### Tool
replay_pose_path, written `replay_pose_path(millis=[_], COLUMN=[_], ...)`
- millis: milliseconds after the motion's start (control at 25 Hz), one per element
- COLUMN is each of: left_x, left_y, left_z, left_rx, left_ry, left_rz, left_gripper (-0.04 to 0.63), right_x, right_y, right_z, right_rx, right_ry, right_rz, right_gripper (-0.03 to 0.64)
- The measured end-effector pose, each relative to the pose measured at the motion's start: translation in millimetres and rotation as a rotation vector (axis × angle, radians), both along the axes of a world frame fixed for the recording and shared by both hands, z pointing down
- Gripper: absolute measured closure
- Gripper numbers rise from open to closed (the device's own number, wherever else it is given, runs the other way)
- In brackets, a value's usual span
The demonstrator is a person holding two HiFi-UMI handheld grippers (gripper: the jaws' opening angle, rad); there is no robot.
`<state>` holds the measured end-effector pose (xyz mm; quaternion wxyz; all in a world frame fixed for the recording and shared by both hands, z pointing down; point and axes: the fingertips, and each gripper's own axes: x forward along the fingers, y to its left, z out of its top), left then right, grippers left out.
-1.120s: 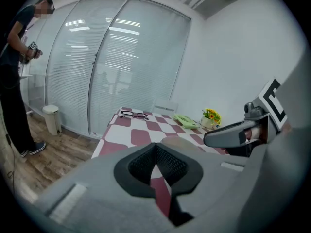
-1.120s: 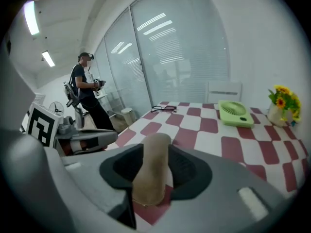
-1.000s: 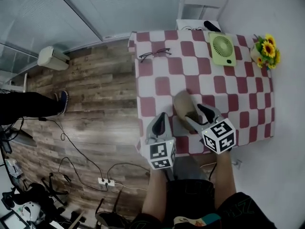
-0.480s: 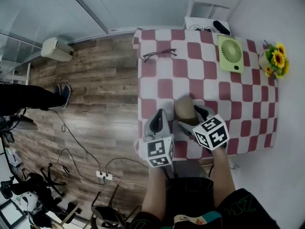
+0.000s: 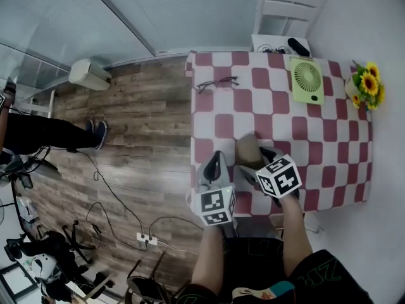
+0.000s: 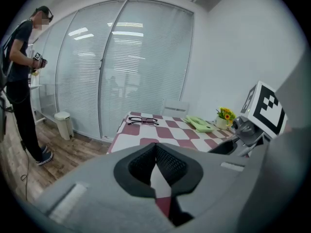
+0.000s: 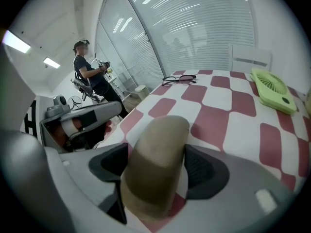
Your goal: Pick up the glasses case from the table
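The tan, rounded glasses case (image 5: 248,148) lies on the red-and-white checked table (image 5: 278,116) near its front edge. My right gripper (image 5: 254,160) is lowered over the case's near end. In the right gripper view the case (image 7: 158,149) fills the space between the two dark pads (image 7: 201,171). The jaws stand wide and are just starting to close, and the pads do not visibly squeeze the case. My left gripper (image 5: 212,161) hovers to the left at the table's corner. Its tips (image 6: 155,147) meet with nothing between them.
Black glasses (image 5: 216,83) lie at the table's far left. A green fan (image 5: 307,79) and a pot of sunflowers (image 5: 365,86) stand at the far right, with a white chair (image 5: 288,8) behind. A person (image 5: 44,132) stands on the wooden floor at left, near cables.
My right gripper has sunk onto the case's near end, and its jaws have spread wider around it. The left gripper has hardly moved.
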<state>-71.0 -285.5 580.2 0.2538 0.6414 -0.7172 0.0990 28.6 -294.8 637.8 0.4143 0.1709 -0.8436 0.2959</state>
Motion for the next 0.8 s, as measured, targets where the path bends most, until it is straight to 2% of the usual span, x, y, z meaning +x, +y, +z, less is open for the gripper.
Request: replay_pose_path(millis=[280,440,640,800], left_x=[-11,-12,-14,-33], left_y=[2,-6,-17,-25], left_z=[-9,-22,-43,-67], left_rx=[0.012,0.046,0.104,0.165], left_ry=[-0.011,-0.008,-0.005,-0.030], left_rz=[0.017,0.048,0.114,0.146], left_gripper=[0.584,0.584,0.584,0.584], right_x=[-4,-9,-17,-26], right_y=[1,-4,-20,-36], right_z=[-9,-31,-65,-93], right_rx=[0.059,0.116,0.241,0.359], right_ry=[-0.017,-0.073,-0.146,-0.162], right_rz=[0.010,0.040,0.121,0.191], right_gripper=[0.264,0.264,0.264,0.264])
